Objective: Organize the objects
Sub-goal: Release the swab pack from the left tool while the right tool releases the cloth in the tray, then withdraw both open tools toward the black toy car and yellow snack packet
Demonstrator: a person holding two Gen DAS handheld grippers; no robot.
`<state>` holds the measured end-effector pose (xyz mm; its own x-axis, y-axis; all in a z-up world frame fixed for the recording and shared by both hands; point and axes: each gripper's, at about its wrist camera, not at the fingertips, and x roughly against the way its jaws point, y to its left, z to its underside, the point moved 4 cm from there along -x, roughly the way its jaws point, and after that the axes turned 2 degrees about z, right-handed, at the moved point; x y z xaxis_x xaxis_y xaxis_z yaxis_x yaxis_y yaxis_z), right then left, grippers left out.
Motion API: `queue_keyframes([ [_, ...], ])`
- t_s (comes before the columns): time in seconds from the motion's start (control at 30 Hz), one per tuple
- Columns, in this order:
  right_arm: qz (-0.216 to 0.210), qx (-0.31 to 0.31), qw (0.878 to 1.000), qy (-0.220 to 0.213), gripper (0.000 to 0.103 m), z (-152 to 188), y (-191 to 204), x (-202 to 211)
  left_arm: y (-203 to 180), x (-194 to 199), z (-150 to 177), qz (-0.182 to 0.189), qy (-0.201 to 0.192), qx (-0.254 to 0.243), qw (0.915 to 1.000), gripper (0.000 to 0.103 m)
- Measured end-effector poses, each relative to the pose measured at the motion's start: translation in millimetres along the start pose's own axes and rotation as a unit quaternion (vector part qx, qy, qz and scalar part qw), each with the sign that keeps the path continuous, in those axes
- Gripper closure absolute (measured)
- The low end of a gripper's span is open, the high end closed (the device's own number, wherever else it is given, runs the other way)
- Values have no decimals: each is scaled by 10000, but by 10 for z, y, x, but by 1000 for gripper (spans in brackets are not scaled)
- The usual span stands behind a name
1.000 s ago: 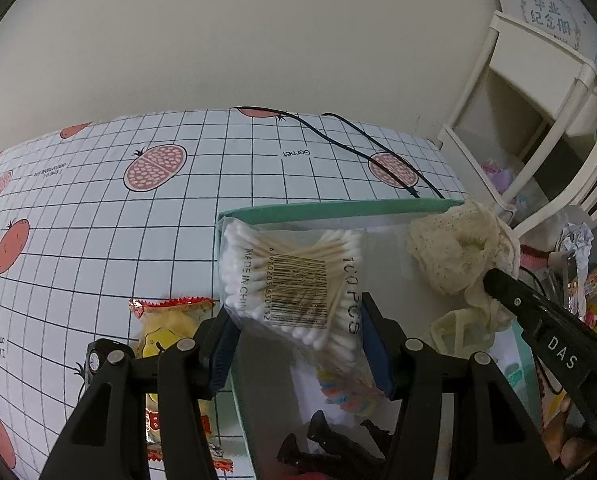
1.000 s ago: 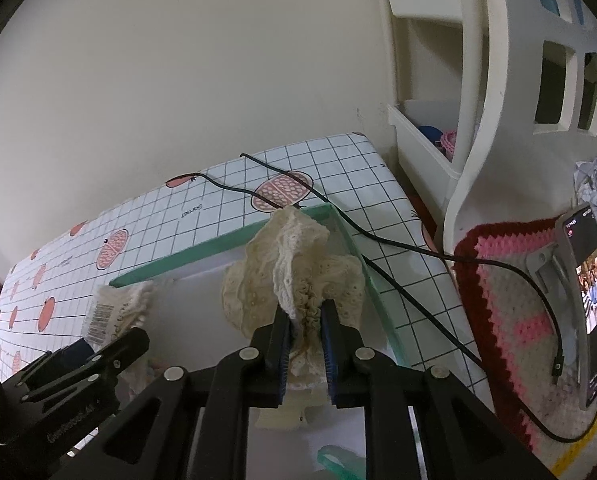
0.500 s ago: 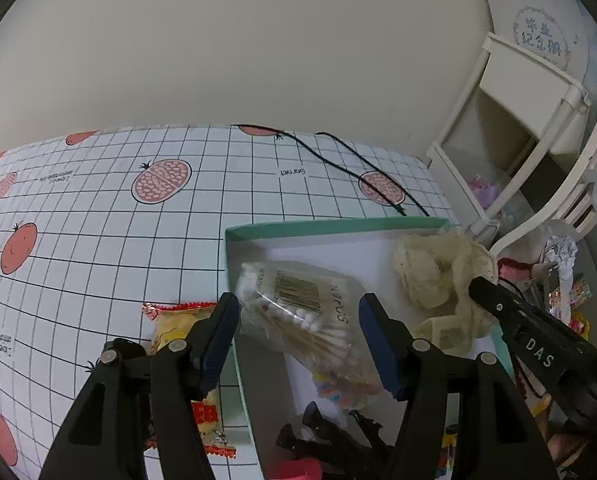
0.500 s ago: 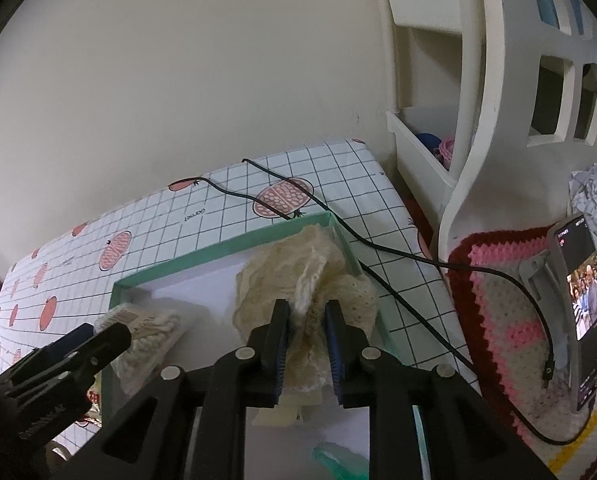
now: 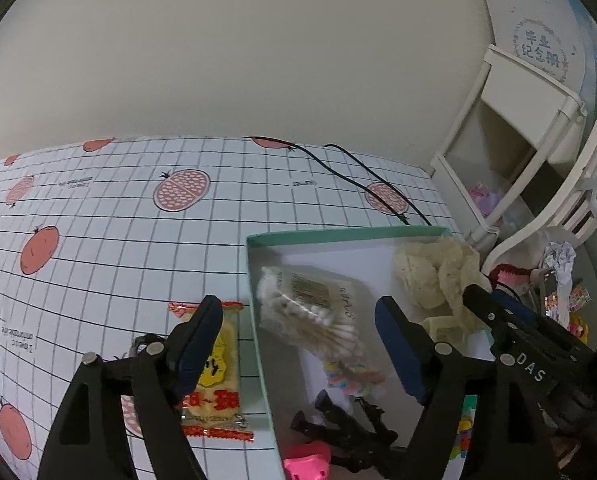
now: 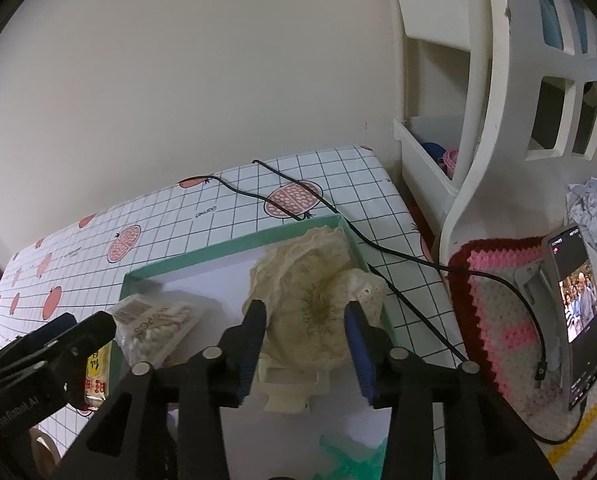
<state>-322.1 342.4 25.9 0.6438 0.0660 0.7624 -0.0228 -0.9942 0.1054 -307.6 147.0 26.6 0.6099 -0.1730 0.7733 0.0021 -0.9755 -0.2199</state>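
Left gripper (image 5: 298,344) jaws apart above cotton swab bag (image 5: 314,312) marked "100 PCS"; right gripper (image 6: 304,344) jaws apart, flanking lace cloth (image 6: 314,300) in green box (image 5: 258,320).

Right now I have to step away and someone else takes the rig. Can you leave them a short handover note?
Left tongs: open, empty, above the box's left wall.
Right tongs: open, empty, over the lace cloth.
In the green box: bag of cotton swabs near the back left, lace cloth in the back right corner, plus a black toy figure, a pink item and a pastel candy twist toward the front.
Done: swabs and cloth are in the box.
Left: the yellow snack packet lies on the checked tablecloth just outside the box's left wall; probably box it next.
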Motion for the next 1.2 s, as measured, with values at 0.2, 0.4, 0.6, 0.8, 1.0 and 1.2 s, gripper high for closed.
queue_keyframes([
  [0.2, -18, 89, 10000, 39, 38, 16, 54, -23, 105, 2, -4, -123, -30, 131, 9998, 9],
  [0.4, -31, 174, 9998, 22, 24, 22, 94, -22, 191, 31, -23, -320, -96, 264, 9991, 2],
  [0.6, -4, 173, 9998, 34, 10, 27, 106, -21, 249, 8, 15, -495, -46, 288, 9983, 0],
  [0.8, -7, 135, 9999, 45, 2, 40, 110, -16, 307, 25, 45, -629, -9, 369, 9973, 0],
  [1.0, -31, 166, 9998, 39, 0, 58, 143, 47, 342, 116, 36, -631, -63, 452, 9970, 0],
  [1.2, -57, 260, 9996, 79, 0, 77, 205, 140, 364, 253, 42, -612, -105, 515, 9967, 0],
])
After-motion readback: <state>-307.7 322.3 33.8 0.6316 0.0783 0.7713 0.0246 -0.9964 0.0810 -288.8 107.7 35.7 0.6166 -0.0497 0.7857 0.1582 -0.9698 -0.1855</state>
